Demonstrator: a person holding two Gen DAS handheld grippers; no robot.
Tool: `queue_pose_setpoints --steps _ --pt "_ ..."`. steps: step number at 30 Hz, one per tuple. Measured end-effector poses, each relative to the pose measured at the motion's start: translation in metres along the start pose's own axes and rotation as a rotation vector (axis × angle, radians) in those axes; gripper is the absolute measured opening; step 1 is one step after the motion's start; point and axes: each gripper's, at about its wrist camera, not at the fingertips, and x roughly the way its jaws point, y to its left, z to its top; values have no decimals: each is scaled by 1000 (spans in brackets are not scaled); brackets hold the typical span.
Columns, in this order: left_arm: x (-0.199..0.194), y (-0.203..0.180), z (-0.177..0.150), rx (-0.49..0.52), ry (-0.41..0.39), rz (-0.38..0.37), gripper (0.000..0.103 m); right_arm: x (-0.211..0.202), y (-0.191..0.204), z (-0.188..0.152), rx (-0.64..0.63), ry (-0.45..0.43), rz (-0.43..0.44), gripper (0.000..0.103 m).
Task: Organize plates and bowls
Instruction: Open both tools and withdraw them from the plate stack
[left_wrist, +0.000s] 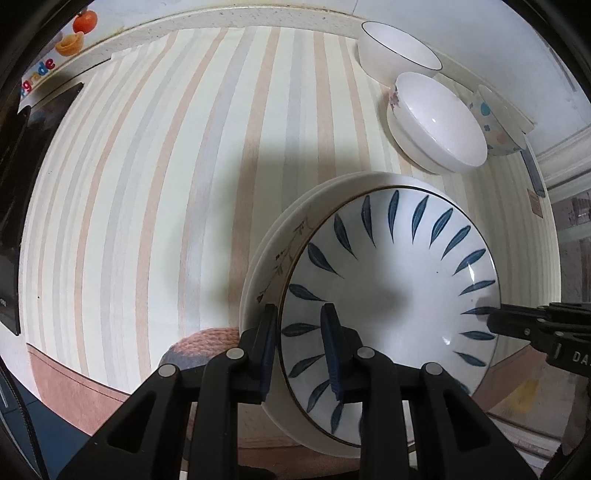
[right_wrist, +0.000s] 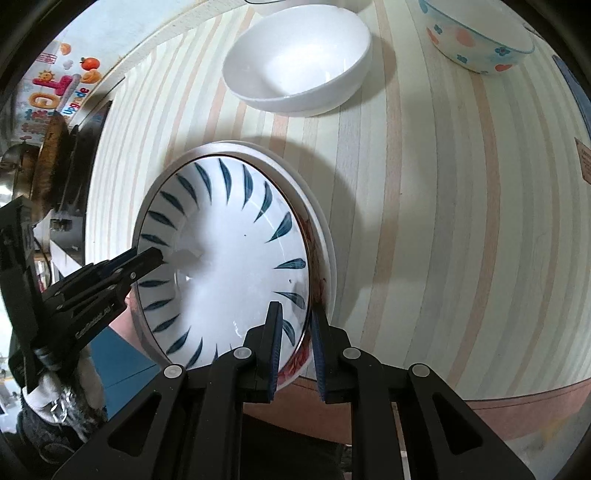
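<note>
A stack of plates sits at the table's near edge, topped by a blue-leaf plate (left_wrist: 388, 295) that also shows in the right wrist view (right_wrist: 225, 269). Under it lie a flower-rimmed plate (left_wrist: 280, 258) and a white plate (right_wrist: 325, 236). My left gripper (left_wrist: 301, 347) is shut on the stack's near rim, one finger inside the leaf plate and one outside. My right gripper (right_wrist: 295, 343) is shut on the opposite rim of the stack the same way. Each gripper shows in the other's view: the right (left_wrist: 495, 321), the left (right_wrist: 155, 254).
On the striped tablecloth (left_wrist: 166, 184) stand white bowls (left_wrist: 399, 48) (left_wrist: 439, 122) (right_wrist: 299, 59) and a flower-patterned bowl (left_wrist: 498, 122) (right_wrist: 476, 37) at the far right. Dark appliances stand at the left edge (left_wrist: 22, 184).
</note>
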Motion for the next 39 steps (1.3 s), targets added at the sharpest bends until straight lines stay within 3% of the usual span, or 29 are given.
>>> queue_pose_setpoints --steps 6,12,14,17,23,25,30,39 --pt "-11 1 -5 -31 -25 20 22 -13 0 -1 3 -44 25 19" --pt "-52 -15 -28 -2 -105 74 22 -34 10 -22 -2 -122 -14 20" --pt "-69 -18 -36 9 -135 83 22 -46 20 -35 -10 -165 -43 32" --pt "-96 -17 -51 22 -185 76 27 -64 33 -55 -17 -215 -53 52" --pt "-149 -12 -81 41 -290 69 50 -107 67 -107 -44 -334 -73 77" --pt "-166 -11 -89 42 -318 66 67 -121 77 -125 -44 -367 -73 79" --pt "-198 -8 -114 52 -368 53 85 -152 100 -172 -45 -442 -93 87" --pt "-237 -9 -163 64 -419 24 85 -187 130 -245 -37 -540 -118 90"
